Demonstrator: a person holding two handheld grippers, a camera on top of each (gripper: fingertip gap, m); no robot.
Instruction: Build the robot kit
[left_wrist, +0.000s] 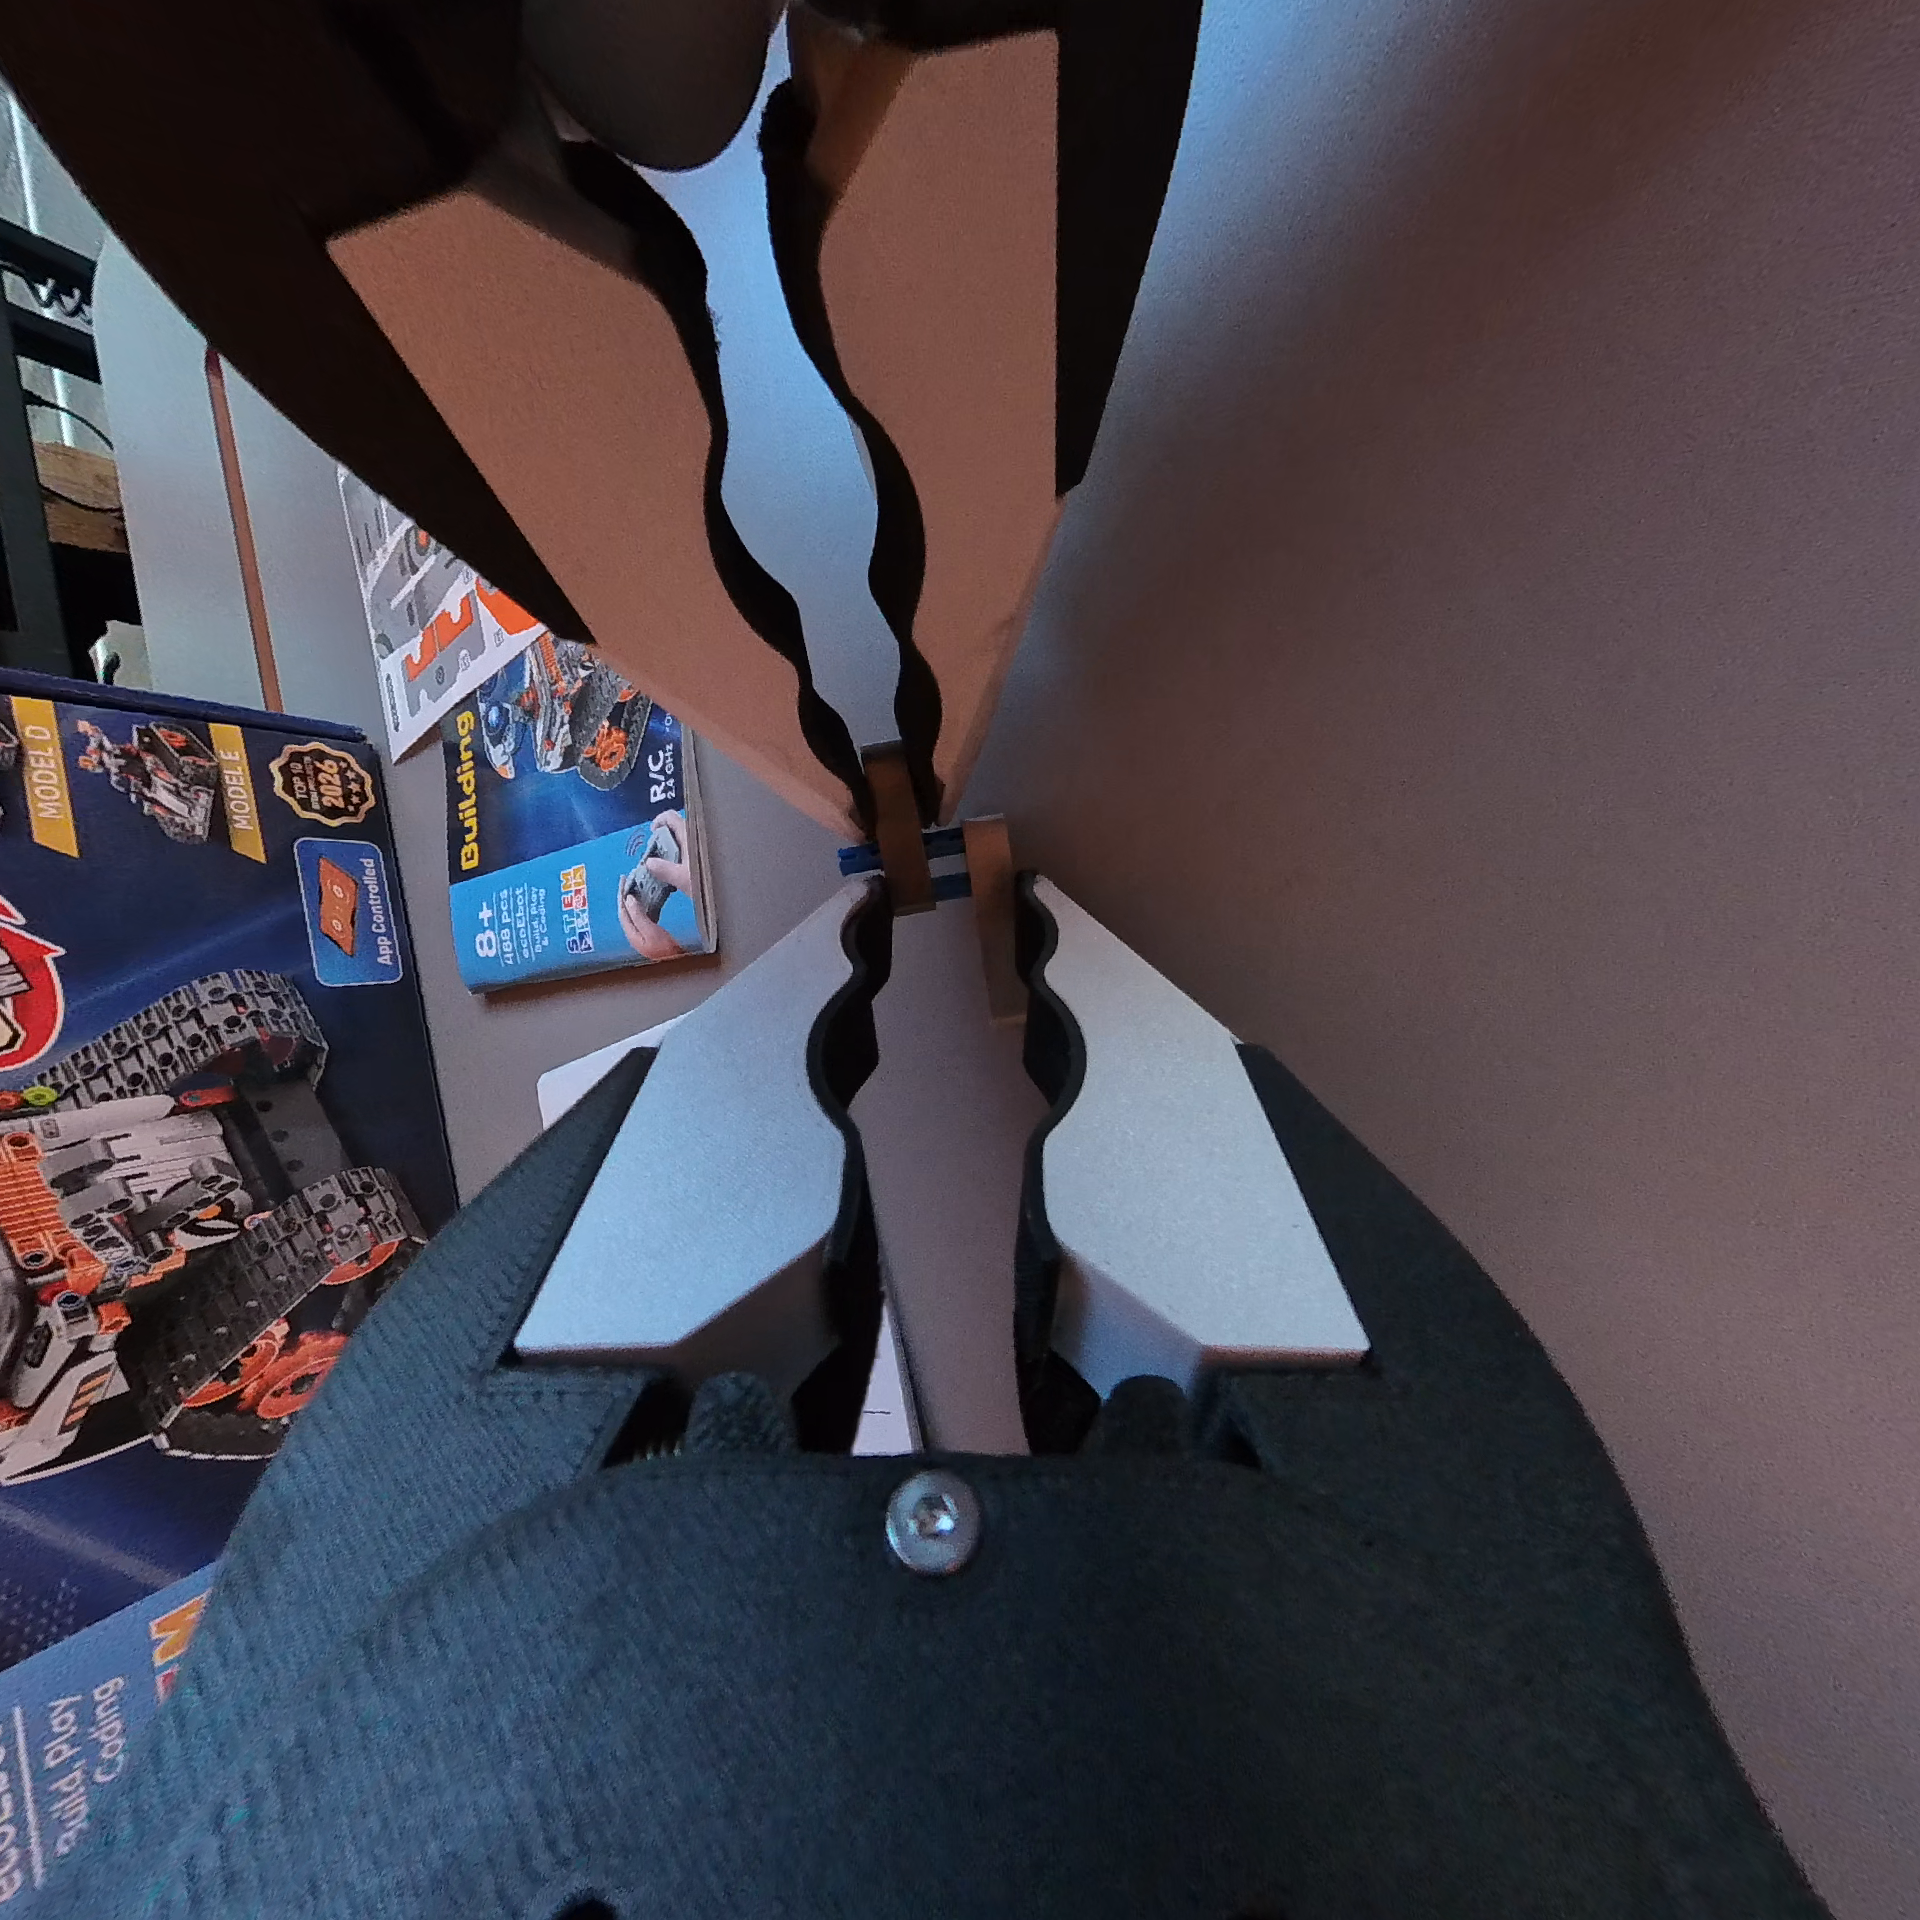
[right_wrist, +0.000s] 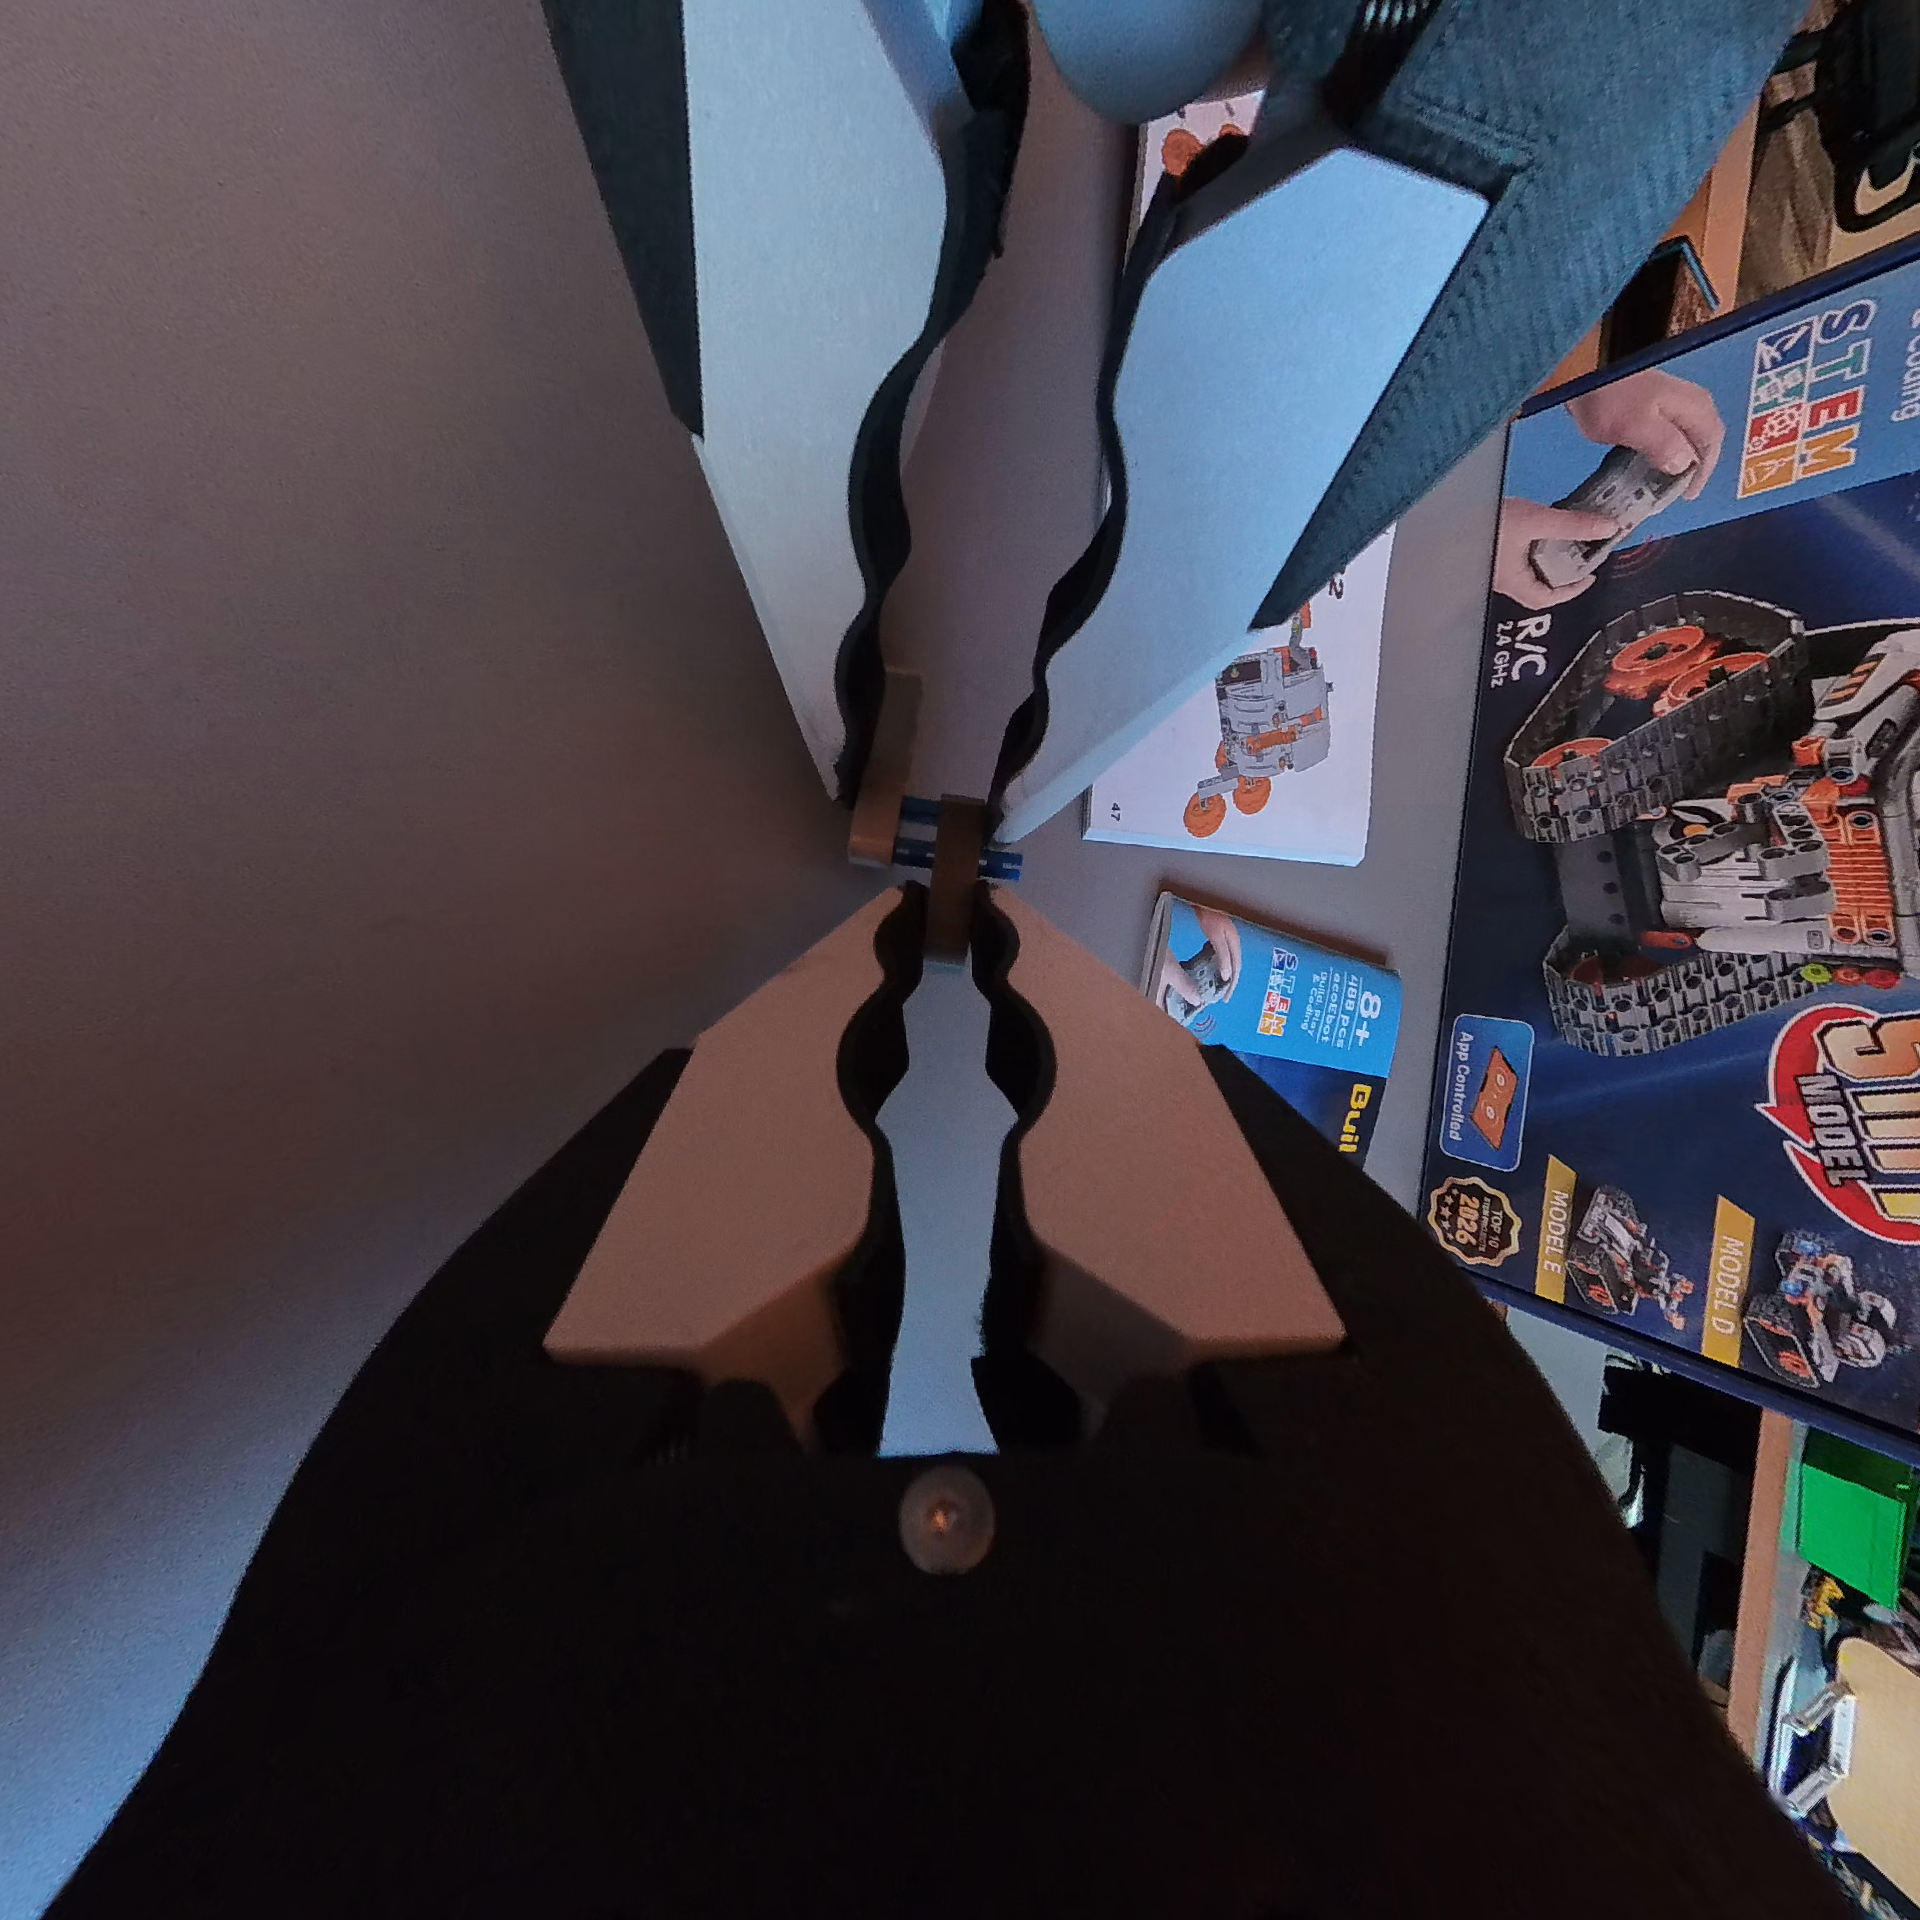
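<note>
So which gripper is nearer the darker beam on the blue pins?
Right. The right gripper pinches the darker beam between its fingertips. The left gripper faces it tip to tip, with the lighter beam against one finger.

Your left gripper (left_wrist: 951, 883) and right gripper (right_wrist: 945, 894) meet tip to tip, each clamped on one small grey beam. The beam in your left jaws (left_wrist: 995, 914) lies against the right-hand finger; the beam in your right jaws (right_wrist: 954, 899) sits squarely between both tips. Two blue pins (right_wrist: 916, 831) bridge the beams, side by side, ends poking past.
</note>
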